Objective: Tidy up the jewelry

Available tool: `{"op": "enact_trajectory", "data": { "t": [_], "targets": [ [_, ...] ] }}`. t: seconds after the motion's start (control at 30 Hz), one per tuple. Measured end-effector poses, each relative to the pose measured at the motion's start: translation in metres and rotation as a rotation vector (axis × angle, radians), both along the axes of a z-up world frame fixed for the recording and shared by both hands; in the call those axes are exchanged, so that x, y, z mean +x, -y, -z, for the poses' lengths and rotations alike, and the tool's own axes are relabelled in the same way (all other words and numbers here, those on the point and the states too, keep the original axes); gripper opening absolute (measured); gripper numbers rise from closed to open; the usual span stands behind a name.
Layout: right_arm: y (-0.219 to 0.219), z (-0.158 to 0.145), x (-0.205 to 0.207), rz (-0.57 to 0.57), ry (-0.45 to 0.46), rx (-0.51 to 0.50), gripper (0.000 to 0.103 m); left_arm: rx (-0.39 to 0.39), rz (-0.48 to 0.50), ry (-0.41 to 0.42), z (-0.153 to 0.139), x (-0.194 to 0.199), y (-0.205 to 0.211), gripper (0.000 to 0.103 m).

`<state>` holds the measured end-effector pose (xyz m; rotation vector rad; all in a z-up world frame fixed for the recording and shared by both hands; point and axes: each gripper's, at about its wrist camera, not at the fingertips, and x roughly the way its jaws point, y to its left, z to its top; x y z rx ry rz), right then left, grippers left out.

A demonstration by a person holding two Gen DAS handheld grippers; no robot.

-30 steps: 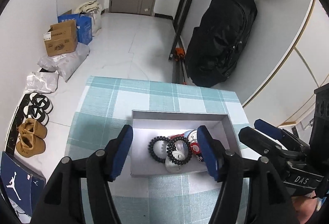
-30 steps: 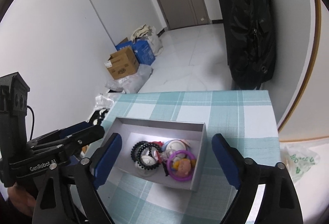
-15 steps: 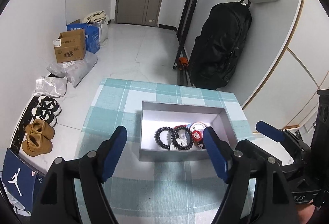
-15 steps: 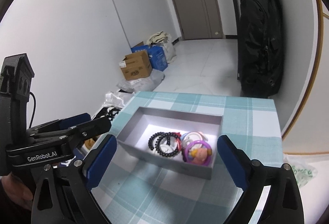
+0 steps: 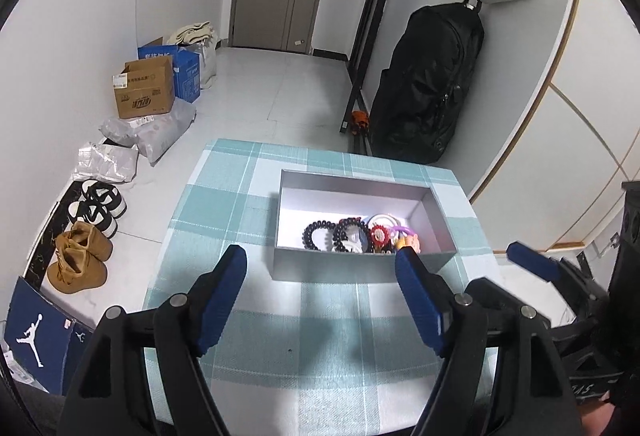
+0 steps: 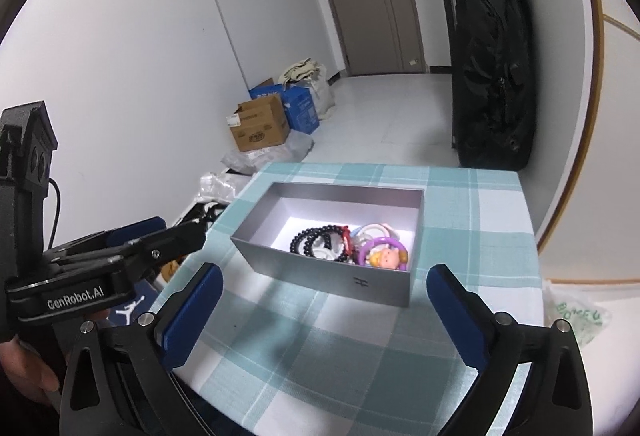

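Observation:
A grey open box [image 5: 356,182] [image 6: 340,192] sits on the teal plaid tablecloth [image 5: 224,212] [image 6: 480,220]. Inside lie black bead bracelets [image 5: 318,234] [image 6: 310,238], a red piece [image 5: 380,234], a white ring [image 6: 374,230] and a purple ring with a small doll [image 6: 384,252]. My left gripper [image 5: 320,254] hovers just short of the box's near wall, open, with nothing between its blue pads. My right gripper [image 6: 325,272] hangs before the box's near corner; its jaws are opening and hold nothing. Each gripper shows in the other's view: left [image 6: 160,236], right [image 5: 520,252].
The table's left edge drops to a floor with shoes [image 5: 94,204], brown boots [image 5: 78,260], cardboard boxes [image 5: 144,92] [image 6: 260,128] and plastic bags. A black backpack [image 5: 428,88] [image 6: 492,76] leans on the far wall. A green-printed bag [image 6: 576,316] lies beyond the table's right edge.
Both grippers have drawn back from the box, which now lies ahead of the fingertips instead of between them. Both pairs of jaws stand wider. The jewelry has not moved.

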<state>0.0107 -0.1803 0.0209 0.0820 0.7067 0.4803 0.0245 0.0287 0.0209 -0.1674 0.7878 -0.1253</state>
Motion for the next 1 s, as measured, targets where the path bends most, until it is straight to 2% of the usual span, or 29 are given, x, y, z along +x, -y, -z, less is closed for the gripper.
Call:
{"op": "enact_trajectory", "data": {
  "t": [0.37,1.0],
  "targets": [
    [0.0070,-0.0021,-0.0043,0.020,0.001,0.020,0.103,0.025,-0.028,0.027,-0.0020,-0.0055,-0.0042,0.073],
    [0.0092,-0.0022,-0.0035,0.039,0.008,0.021,0.103,0.032,-0.019,0.032,-0.0034,-0.0075,-0.0018,0.073]
  ]
}}
